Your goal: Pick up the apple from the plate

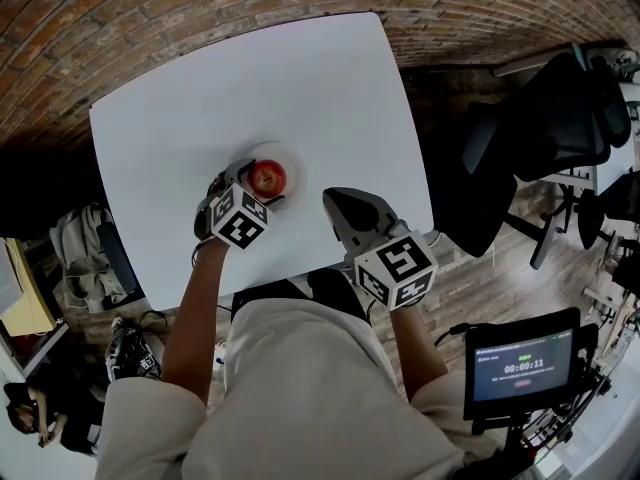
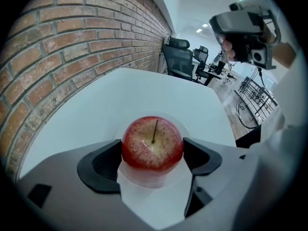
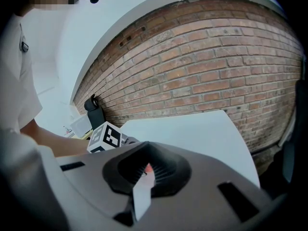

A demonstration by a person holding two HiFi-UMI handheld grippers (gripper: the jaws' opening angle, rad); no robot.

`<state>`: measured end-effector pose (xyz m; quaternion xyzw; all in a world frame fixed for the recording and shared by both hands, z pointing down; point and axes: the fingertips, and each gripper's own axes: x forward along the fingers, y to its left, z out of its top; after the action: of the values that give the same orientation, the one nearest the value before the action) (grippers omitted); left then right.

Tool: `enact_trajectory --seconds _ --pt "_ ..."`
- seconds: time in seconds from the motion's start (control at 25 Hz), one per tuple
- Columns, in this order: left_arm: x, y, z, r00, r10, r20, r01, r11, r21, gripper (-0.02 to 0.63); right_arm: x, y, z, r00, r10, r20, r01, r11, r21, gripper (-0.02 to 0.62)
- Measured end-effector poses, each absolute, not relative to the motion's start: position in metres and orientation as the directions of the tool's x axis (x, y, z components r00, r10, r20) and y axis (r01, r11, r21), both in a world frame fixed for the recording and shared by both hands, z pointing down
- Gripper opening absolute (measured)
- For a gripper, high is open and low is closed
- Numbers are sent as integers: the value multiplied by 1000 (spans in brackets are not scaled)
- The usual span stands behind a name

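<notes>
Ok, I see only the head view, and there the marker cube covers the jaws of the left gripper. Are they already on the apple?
Observer: Yes. The left gripper has both pads against the apple, one on each side. Its own view shows this.
Operator: And the stem, is it caught by a pad?
Observer: No. The stem stands up from the top of the apple, midway between the two pads and clear of both.
Operator: Does the other gripper hold something?
Observer: No. The right gripper has its jaws together, with nothing between them.
</notes>
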<state>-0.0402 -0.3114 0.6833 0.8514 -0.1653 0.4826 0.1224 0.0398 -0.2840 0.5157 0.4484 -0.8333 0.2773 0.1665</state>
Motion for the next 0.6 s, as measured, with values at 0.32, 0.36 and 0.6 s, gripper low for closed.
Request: enact_trajectory --seconds 0.32,0.36,0.6 --pt "-42 -312 686 453 -180 873 -366 -931 -2 400 40 -285 514 -545 -657 521 -838 443 -319 0" --pt "-42 -311 686 452 -182 873 -364 -931 -5 400 40 -285 514 -546 -657 520 -838 443 -319 0" --pt "-42 -312 687 464 -179 868 -364 -932 2 399 39 -285 514 -548 -655 521 -836 445 -320 0"
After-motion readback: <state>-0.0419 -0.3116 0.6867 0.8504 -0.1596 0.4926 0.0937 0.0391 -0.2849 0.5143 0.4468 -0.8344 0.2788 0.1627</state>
